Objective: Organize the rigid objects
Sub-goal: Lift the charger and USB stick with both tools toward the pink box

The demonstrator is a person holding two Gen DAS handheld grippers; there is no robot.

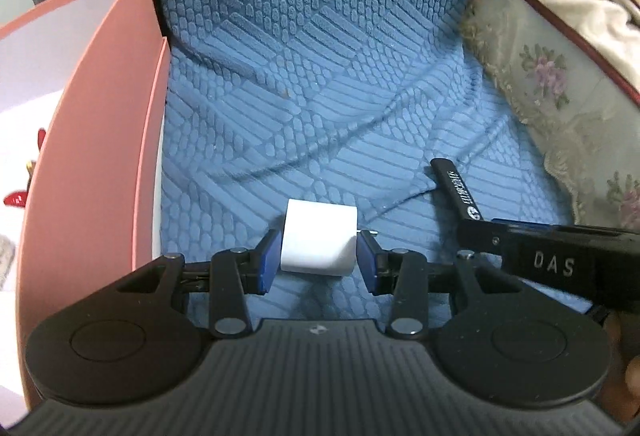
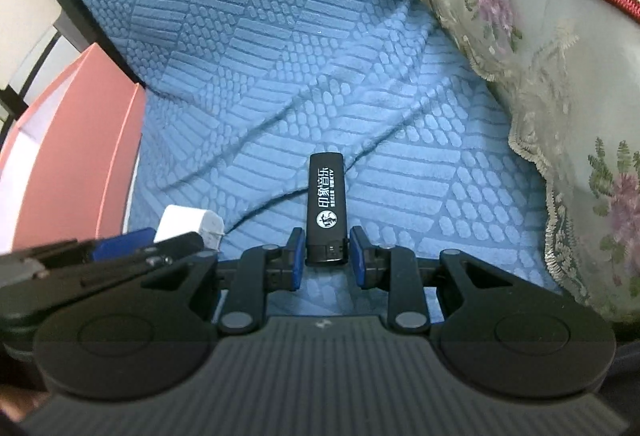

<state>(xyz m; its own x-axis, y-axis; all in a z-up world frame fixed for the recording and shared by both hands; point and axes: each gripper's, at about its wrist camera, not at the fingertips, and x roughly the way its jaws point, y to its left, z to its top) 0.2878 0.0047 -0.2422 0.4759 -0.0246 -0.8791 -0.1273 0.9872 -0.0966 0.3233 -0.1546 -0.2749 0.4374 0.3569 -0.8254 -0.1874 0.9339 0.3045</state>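
- a blue textured cover (image 1: 320,76) is spread over the seat and its upright back, creased across the middle.
- a pink box wall (image 1: 100,156) borders the left edge; a floral cushion (image 1: 540,76) crowds the right.
- a white block (image 1: 318,242) is clamped by the left hand-held gripper (image 1: 318,256).
- a black lighter (image 2: 326,210) is gripped narrowly by the right hand-held gripper (image 2: 326,256).
- open cover is seen ahead of both.

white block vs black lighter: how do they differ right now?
The white block is short, chunky and unmarked; the black lighter is long, slim and carries white print. The block sits between the left tool's pads; the lighter, between the right tool's, juts forward past them. Both are over the blue cover.
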